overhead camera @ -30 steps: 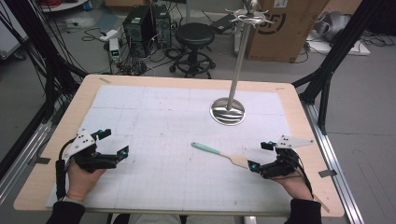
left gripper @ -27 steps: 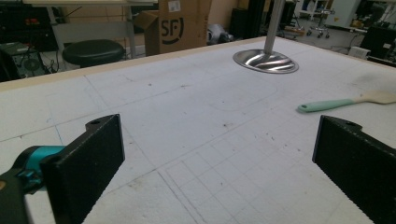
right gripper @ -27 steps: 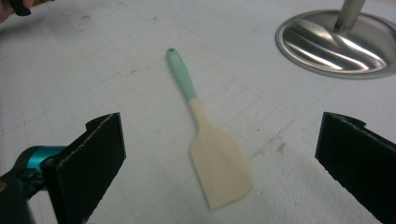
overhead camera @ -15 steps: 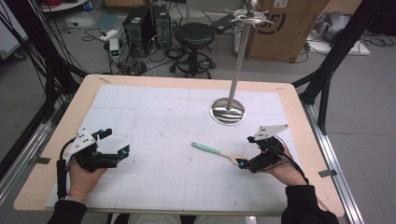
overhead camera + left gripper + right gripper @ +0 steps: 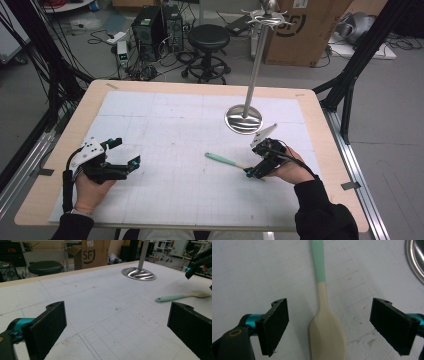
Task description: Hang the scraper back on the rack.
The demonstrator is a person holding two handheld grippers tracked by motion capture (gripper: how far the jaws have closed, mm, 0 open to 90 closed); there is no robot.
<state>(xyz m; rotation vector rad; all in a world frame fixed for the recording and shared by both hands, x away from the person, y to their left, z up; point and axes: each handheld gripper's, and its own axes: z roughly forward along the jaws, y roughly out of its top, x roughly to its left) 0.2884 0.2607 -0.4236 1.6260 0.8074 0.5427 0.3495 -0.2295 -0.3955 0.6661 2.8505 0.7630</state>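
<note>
A spatula [image 5: 223, 160] with a mint-green handle and a cream blade lies flat on the white gridded mat [image 5: 180, 130], right of the middle. My right gripper [image 5: 251, 173] hovers over its blade end, open, with a jaw on either side of the cream blade [image 5: 327, 336] and no contact. The green handle [image 5: 318, 260] points away from it in the right gripper view. My left gripper [image 5: 131, 165] rests low at the mat's front left, open and holding nothing. In the left gripper view the spatula [image 5: 182, 296] lies far off to the right.
A tall metal stand with a round shiny base [image 5: 243, 119] rises at the back right of the mat, with hooks at its top. Its base [image 5: 138, 273] also shows in the left gripper view. The wooden table's edge [image 5: 345, 165] runs close by on the right.
My right gripper has moved left and forward from the table's right edge to sit over the spatula's blade end. The left gripper has stayed put.
</note>
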